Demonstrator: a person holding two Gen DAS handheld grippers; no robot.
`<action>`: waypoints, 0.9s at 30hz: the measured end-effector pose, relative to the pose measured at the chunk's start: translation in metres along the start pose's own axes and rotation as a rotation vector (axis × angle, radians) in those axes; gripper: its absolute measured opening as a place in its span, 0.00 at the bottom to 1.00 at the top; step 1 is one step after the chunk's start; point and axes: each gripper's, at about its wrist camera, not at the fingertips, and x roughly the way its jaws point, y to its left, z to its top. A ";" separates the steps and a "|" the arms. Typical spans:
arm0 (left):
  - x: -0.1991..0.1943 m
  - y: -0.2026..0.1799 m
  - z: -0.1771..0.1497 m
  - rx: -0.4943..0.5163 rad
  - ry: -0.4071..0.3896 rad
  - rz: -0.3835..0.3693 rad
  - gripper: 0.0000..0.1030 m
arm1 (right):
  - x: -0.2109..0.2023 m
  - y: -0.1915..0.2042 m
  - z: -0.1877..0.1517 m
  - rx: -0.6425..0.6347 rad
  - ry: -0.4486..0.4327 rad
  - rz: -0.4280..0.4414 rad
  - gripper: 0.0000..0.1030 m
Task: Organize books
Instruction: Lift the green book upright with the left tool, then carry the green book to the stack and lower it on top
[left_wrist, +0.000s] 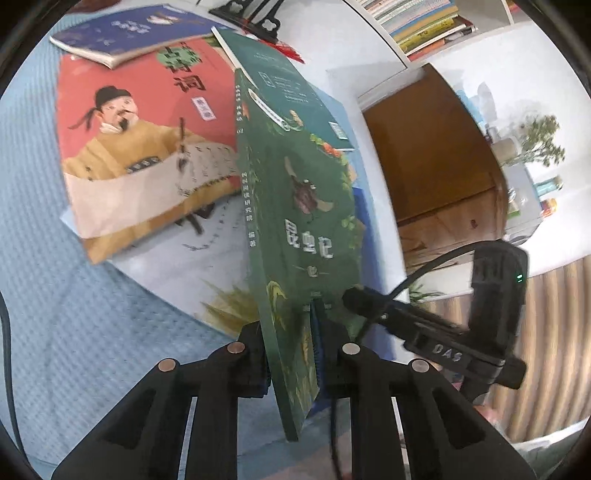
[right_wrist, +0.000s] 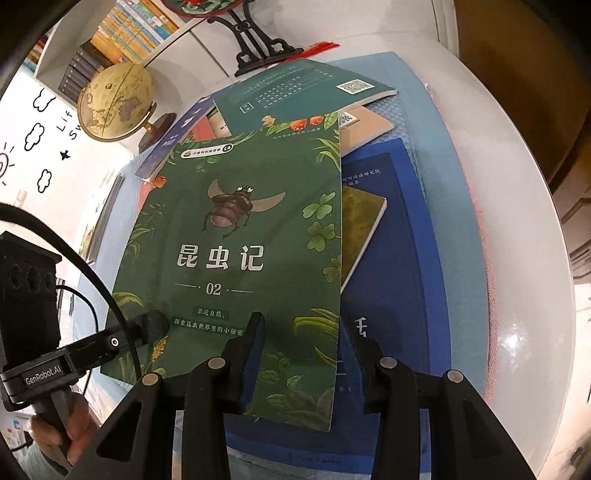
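My left gripper (left_wrist: 293, 332) is shut on the lower edge of a green insect book (left_wrist: 295, 206), holding it on edge above the pile. The same book (right_wrist: 236, 258) fills the right wrist view, cover facing me. My right gripper (right_wrist: 306, 332) is open: its left finger (right_wrist: 255, 332) lies over the cover, its right finger is beyond the book's right edge. The left gripper (right_wrist: 151, 325) shows at the book's lower left. Beneath lie a red poetry book (left_wrist: 140, 147), a dark blue book (right_wrist: 391, 258), another green book (right_wrist: 295, 92) and a small olive book (right_wrist: 358, 225).
The books lie on a blue mat (left_wrist: 74, 314) on a white table (right_wrist: 517, 295). A globe (right_wrist: 118, 99) and a black ornament stand (right_wrist: 255, 40) are at the table's back. Shelves of books (left_wrist: 417, 22) line the wall. A wooden cabinet (left_wrist: 436, 162) is off the table's side.
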 end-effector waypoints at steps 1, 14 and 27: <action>0.000 -0.001 0.002 -0.012 0.002 -0.024 0.14 | -0.002 -0.002 0.002 0.019 0.008 0.014 0.39; -0.004 0.009 0.022 -0.304 -0.007 -0.410 0.14 | -0.004 -0.063 -0.005 0.401 0.074 0.465 0.52; -0.001 0.008 0.020 -0.341 0.012 -0.417 0.13 | -0.001 -0.064 -0.014 0.480 0.050 0.689 0.39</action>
